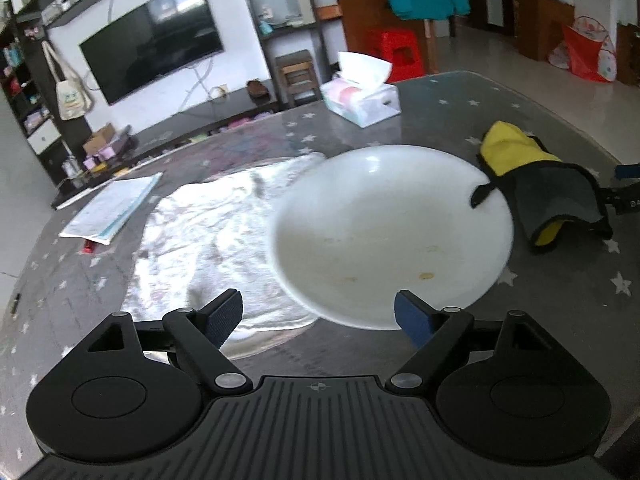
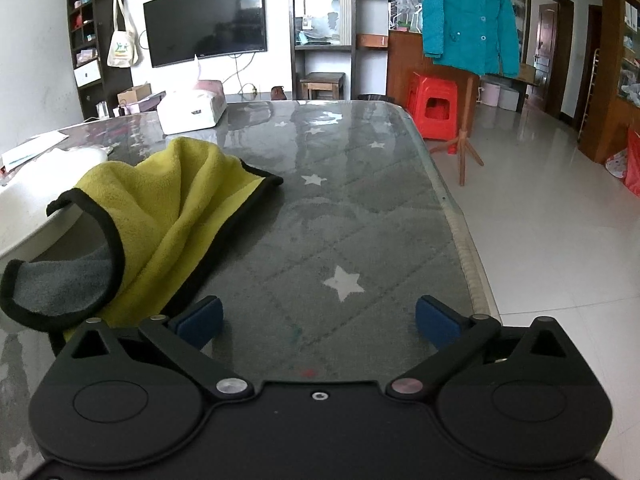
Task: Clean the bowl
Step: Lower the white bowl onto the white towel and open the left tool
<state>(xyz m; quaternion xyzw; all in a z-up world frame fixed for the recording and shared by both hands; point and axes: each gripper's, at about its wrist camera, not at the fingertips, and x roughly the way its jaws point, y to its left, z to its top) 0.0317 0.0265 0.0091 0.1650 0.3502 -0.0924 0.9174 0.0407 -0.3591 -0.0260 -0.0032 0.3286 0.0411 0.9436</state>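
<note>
Left wrist view: one bowl, one cloth; left gripper and right gripper both released.

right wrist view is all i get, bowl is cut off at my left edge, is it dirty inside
Observer: Yes. The left wrist view shows brownish spots in the bowl.
Operator: is the left gripper holding it
Observer: No. The left gripper is open, with the bowl's near rim between its fingers.
Operator: what's left of the bowl
Observer: A crinkled silvery sheet lies flat on the table; the bowl overlaps its right edge.
Operator: and the cloth
Observer: One black-edged corner of the cloth hangs over the bowl's rim.
</note>
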